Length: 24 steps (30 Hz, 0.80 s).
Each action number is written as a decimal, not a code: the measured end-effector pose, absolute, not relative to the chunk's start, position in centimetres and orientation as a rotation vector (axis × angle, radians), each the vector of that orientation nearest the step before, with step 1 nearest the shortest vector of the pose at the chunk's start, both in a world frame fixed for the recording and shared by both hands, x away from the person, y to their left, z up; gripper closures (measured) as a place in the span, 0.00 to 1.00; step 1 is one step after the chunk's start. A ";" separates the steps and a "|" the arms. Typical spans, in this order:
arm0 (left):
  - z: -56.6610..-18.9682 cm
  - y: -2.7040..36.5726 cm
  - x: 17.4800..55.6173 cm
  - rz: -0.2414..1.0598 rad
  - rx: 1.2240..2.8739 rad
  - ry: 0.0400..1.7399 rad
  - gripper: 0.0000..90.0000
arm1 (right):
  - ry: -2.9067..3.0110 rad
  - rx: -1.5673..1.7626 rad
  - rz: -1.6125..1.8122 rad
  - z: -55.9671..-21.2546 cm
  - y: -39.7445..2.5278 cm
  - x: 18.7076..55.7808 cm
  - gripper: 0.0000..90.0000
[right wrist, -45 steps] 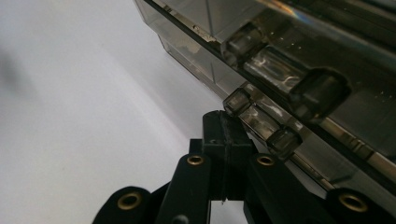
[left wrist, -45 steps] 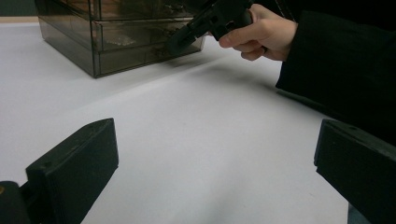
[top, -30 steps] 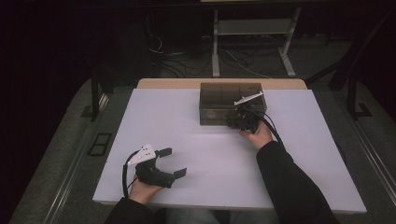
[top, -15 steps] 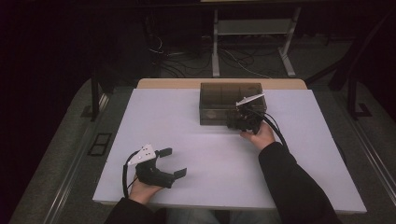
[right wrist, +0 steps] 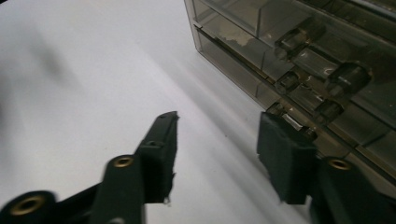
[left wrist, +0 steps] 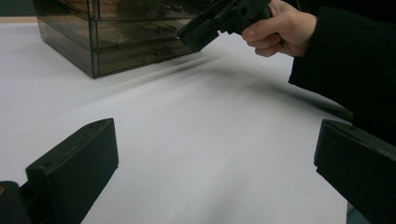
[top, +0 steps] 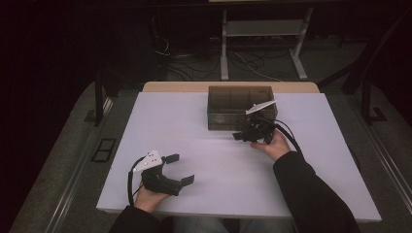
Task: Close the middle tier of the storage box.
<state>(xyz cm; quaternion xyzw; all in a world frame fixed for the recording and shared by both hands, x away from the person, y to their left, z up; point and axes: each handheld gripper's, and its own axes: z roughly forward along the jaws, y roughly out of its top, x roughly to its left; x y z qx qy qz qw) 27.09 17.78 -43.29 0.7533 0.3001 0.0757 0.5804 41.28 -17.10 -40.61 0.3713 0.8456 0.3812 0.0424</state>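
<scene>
A smoky see-through drawer box stands at the table's far middle; its small drawers with round knobs face the person. My right gripper hovers just in front of the box's right front corner, jaws open with nothing between them. One of its fingertips is close beside the lowest drawers, apart from them. My left gripper rests near the front left of the table, wide open and empty. From there the box and the right gripper in a hand show farther off.
The white table top spreads bare between the two grippers. A wooden strip borders the far edge. Beyond it, the dark floor holds cables and a metal stand. Black cables trail from both grippers.
My right gripper has drawn slightly back from the box front toward the person and a little left. The left gripper has not moved.
</scene>
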 end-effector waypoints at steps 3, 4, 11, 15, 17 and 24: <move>-43.3 17.8 27.1 0.177 1.760 0.701 0.00 | 2.585 1.128 1.172 -40.3 -17.2 40.8 0.39; -43.3 17.7 27.1 0.177 1.759 0.700 0.00 | 2.586 1.126 1.175 -40.2 -17.3 40.6 0.35; -43.3 17.7 27.1 0.176 1.760 0.700 0.00 | 2.558 1.145 1.175 -39.7 -17.8 39.4 0.12; -43.3 17.7 27.1 0.176 1.758 0.699 0.00 | 2.534 1.165 1.207 -39.4 -18.4 38.6 0.11; -43.3 17.7 27.1 0.176 1.759 0.700 0.00 | 2.547 1.160 1.223 -39.2 -18.9 38.1 0.00; -43.3 17.7 27.1 0.177 1.758 0.701 0.00 | 2.553 1.160 1.250 -38.9 -20.1 36.7 0.00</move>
